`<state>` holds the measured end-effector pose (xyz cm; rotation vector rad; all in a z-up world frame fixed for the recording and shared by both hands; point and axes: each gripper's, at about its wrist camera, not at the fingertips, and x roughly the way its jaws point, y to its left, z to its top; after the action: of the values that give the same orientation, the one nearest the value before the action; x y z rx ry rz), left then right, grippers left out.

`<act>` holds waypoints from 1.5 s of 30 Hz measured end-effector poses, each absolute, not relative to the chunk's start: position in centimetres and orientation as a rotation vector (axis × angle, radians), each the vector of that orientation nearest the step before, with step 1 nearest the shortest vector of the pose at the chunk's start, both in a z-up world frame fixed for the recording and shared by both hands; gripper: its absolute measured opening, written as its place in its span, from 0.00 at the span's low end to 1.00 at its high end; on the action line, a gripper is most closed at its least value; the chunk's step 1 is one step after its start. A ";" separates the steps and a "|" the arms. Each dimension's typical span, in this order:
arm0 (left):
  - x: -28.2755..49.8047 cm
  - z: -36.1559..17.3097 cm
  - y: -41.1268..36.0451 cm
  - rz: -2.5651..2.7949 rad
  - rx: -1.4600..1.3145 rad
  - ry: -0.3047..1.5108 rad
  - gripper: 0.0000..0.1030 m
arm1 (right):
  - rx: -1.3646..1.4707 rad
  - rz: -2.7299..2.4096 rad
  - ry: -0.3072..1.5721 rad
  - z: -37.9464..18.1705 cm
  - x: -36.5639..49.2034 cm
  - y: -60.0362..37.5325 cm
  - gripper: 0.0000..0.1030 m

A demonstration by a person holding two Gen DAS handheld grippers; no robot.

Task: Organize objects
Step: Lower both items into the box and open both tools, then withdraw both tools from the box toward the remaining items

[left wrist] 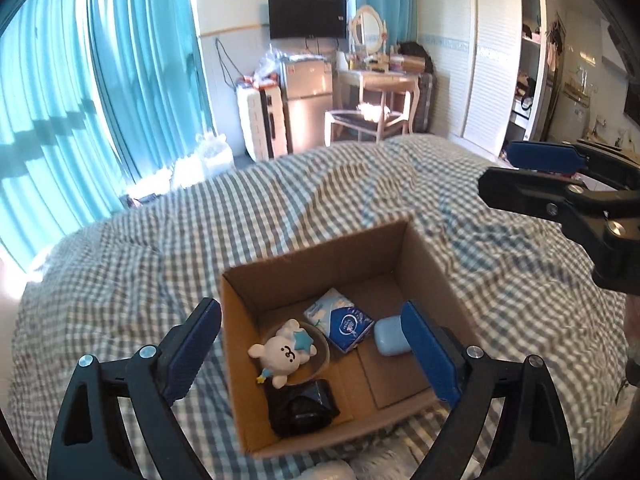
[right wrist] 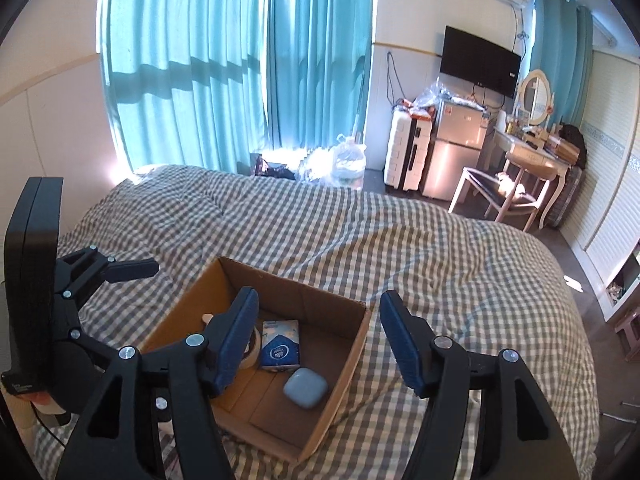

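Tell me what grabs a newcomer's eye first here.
An open brown cardboard box sits on the grey-checked bedspread. Inside lie a white plush bear, a blue tissue pack and a pale blue rounded case. Sunlit teal curtains hang behind.

left wrist: above, near cardboard box [left wrist: 320, 264], facing down | right wrist: above, right side | shared: box, bed [right wrist: 360, 232]

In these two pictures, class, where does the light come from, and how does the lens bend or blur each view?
Left wrist view: daylight glows through the teal curtains, the far room bows, and the checked bedcover looks soft. Right wrist view: sun flares white at the curtain foot, the cardboard box is sharper, and dark lens corners frame the picture.
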<state>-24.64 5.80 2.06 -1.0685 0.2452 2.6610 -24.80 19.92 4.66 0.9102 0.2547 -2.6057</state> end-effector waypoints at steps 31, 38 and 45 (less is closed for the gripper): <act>-7.9 -2.1 -2.7 2.986 -1.175 -0.045 1.00 | 1.042 -2.544 0.196 -2.5 -7.9 19.5 0.76; -9.8 -7.0 -3.6 3.004 -1.330 0.020 1.00 | 1.200 -2.507 0.261 -9.5 -10.6 17.1 0.76; -10.6 -9.5 -4.9 3.000 -1.429 -0.012 1.00 | 1.280 -2.406 0.192 -13.0 -12.5 15.3 0.76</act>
<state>-10.62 -4.87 -9.53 -1.4292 -0.0122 3.0005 -12.49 15.26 -13.02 1.2802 0.1916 -2.4060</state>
